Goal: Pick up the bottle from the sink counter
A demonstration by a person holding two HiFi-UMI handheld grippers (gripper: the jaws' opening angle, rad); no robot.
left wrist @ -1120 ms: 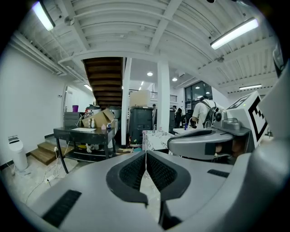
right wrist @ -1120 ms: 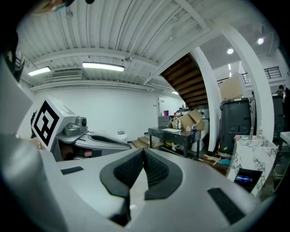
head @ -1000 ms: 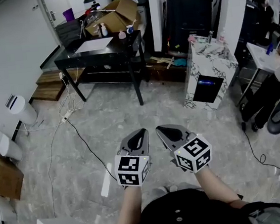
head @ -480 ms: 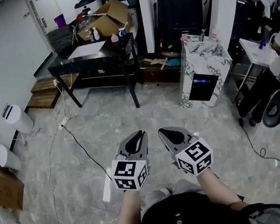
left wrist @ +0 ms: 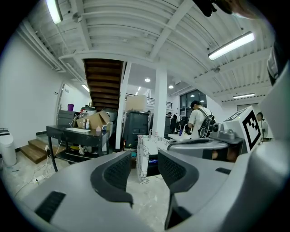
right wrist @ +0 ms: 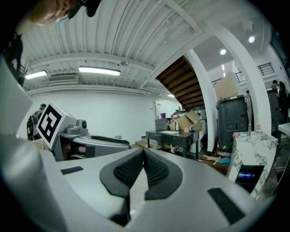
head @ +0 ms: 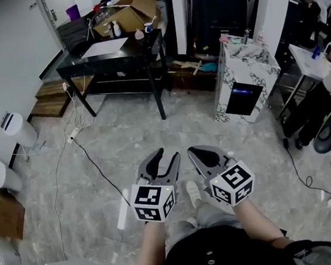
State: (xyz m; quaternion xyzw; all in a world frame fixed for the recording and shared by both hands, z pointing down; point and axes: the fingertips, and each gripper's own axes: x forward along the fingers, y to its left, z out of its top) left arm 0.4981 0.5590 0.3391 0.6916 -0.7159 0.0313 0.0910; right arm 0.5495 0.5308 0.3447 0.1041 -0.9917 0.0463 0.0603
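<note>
The grey stone floor (head: 98, 165) fills most of the head view. In the upper left of that view stands a black surface (head: 136, 48) on thin legs, with a white sheet (head: 105, 47) lying flat on top. To the right of it, at the top of the frame, is a big black cabinet (head: 223, 5). Just below that is a white marble stand (head: 246, 61) with a dark opening in its front. An open cardboard box (head: 135, 11) sits at the far end of the black surface. At the bottom middle of the frame the person holds the two claws side by side, low over the floor and near each other but not touching. The left claw (head: 165, 155) is released. Its jaws have just been opening, and the left gripper view shows only floor and the marble stand far off between the pads (left wrist: 118, 171). The right claw (head: 192, 151) is clenched. Its pads (right wrist: 154, 170) meet at the tip with nothing in them. The bottle (head: 117, 28) is small and white. It stands upright on the black surface, just beside the box, in the upper left of the head view, well apart from both claws.
</note>
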